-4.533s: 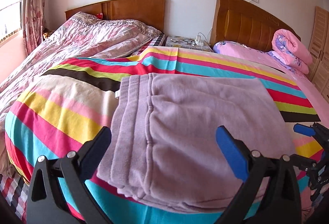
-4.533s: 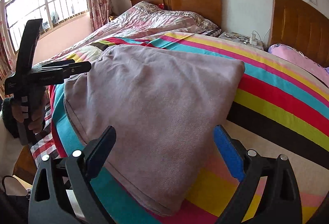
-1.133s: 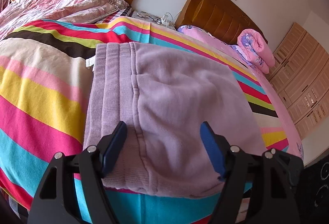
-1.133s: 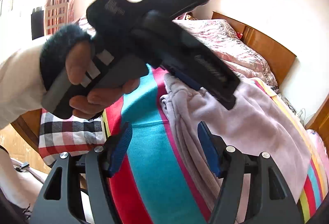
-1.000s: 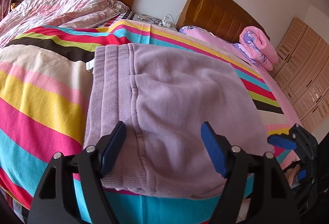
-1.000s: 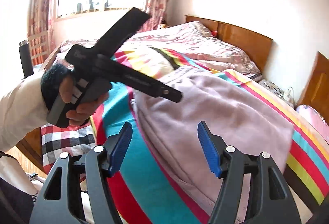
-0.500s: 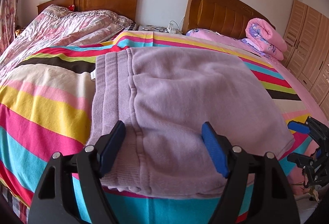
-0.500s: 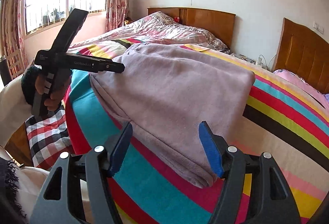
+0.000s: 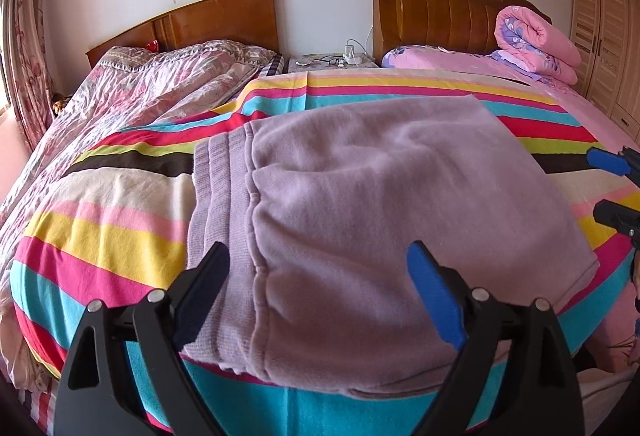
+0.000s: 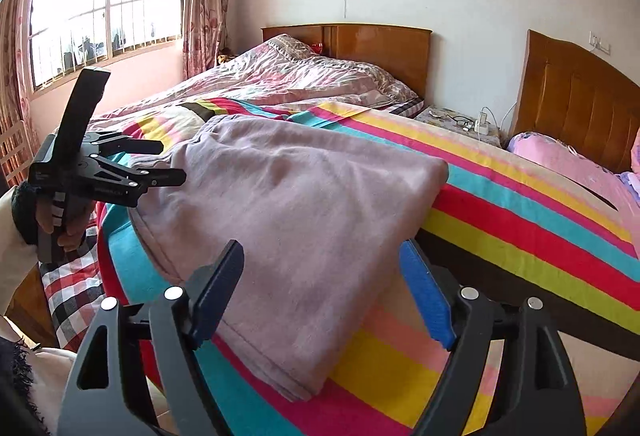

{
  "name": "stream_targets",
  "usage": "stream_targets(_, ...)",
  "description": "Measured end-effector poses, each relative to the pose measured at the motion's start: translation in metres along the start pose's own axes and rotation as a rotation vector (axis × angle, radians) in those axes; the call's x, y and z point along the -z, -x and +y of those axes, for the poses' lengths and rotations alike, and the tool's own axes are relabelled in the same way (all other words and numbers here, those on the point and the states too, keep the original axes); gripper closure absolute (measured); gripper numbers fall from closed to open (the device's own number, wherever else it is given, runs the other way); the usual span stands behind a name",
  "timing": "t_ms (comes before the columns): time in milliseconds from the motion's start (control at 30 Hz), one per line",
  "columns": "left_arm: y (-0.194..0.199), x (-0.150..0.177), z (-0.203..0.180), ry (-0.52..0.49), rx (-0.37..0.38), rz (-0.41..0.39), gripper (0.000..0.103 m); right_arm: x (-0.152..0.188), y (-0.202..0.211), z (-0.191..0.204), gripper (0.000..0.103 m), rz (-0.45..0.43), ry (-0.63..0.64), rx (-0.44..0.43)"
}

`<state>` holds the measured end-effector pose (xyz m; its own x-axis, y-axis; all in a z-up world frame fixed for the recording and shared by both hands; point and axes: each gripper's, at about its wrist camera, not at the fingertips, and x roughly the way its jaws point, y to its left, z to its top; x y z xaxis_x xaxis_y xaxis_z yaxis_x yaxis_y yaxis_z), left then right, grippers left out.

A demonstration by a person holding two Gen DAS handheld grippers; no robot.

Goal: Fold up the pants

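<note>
Lilac fleece pants lie folded in a thick rectangle on the striped bedspread, ribbed waistband to the left. My left gripper hovers over their near edge; its jaws are opening and nothing is pinched between them. In the right wrist view the pants run up-left from my right gripper, which hangs over their near folded corner, its jaws opening and free of cloth. Each gripper shows in the other's view: the right gripper beyond the pants' right end, the left gripper in a hand at the waistband end.
A second bed with a crumpled pink floral quilt lies left and behind. A nightstand with cables stands between two wooden headboards. A rolled pink quilt and a wardrobe are far right. A plaid sheet hangs at the bed's foot.
Both grippers' jaws have spread wider. The right wrist view has swung from the left hand and window onto the pants' right end. The left view levelled. The pants lie as before.
</note>
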<state>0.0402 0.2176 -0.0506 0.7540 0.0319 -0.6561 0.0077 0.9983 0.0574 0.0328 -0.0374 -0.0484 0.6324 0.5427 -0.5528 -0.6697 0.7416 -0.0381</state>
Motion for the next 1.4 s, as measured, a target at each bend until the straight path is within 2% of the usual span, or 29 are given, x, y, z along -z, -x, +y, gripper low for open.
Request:
stream_targets(67, 0.004, -0.007, -0.002, -0.007, -0.015, -0.014, 0.008, -0.011, -0.013, -0.006, 0.015, 0.006, 0.004, 0.015)
stream_targets(233, 0.005, -0.032, -0.002, -0.024, -0.039, -0.038, 0.002, -0.032, -0.054, -0.016, 0.012, 0.044, -0.002, 0.024)
stream_targets(433, -0.019, -0.069, -0.005, -0.055, -0.051, -0.022, 0.002, -0.051, -0.100, -0.025, 0.011, 0.098, -0.019, -0.021)
stream_targets(500, -0.035, -0.078, -0.005, -0.065, -0.064, 0.005, 0.001, -0.055, -0.117, -0.028, 0.009, 0.136, -0.023, -0.047)
stream_targets(567, -0.057, -0.080, -0.001, -0.049, -0.084, 0.066, 0.001, -0.055, -0.135, -0.036, 0.009, 0.193, -0.041, -0.033)
stream_targets(633, -0.076, -0.076, 0.008, -0.001, -0.099, 0.145, 0.001, -0.053, -0.138, -0.046, 0.009, 0.196, -0.091, -0.039)
stream_targets(667, -0.079, -0.074, 0.013, 0.032, -0.118, 0.167, 0.001, -0.053, -0.133, -0.050, 0.009, 0.185, -0.112, 0.009)
stream_targets(700, -0.075, -0.072, 0.017, 0.060, -0.135, 0.157, 0.002, -0.053, -0.124, -0.053, 0.008, 0.160, -0.132, 0.071)
stream_targets(733, -0.067, -0.070, 0.019, 0.074, -0.147, 0.126, 0.002, -0.054, -0.111, -0.056, 0.007, 0.126, -0.154, 0.092)
stream_targets(867, -0.006, -0.057, 0.011, 0.116, -0.216, -0.054, 0.001, -0.047, -0.049, -0.046, 0.007, 0.022, -0.207, 0.067)
stream_targets(933, 0.030, -0.044, 0.002, 0.141, -0.234, -0.153, 0.001, -0.039, -0.017, -0.029, 0.005, -0.002, -0.202, 0.063)
stream_targets(1000, 0.061, -0.027, -0.007, 0.173, -0.269, -0.206, 0.001, -0.026, 0.012, -0.012, 0.005, -0.009, -0.207, 0.074)
stream_targets(1067, 0.082, -0.010, -0.015, 0.208, -0.307, -0.213, 0.001, -0.013, 0.035, 0.003, 0.005, -0.001, -0.236, 0.102)
stream_targets(1167, 0.101, 0.007, -0.029, 0.204, -0.299, -0.200, 0.001, 0.008, 0.055, 0.023, 0.005, 0.021, -0.304, 0.124)
stream_targets(1267, 0.115, 0.017, -0.050, 0.187, -0.322, -0.191, 0.001, 0.024, 0.063, 0.042, 0.005, 0.045, -0.321, 0.198)
stream_targets(1400, 0.127, 0.026, -0.071, 0.170, -0.283, -0.190, 0.001, 0.031, 0.080, 0.059, 0.005, 0.019, -0.291, 0.255)
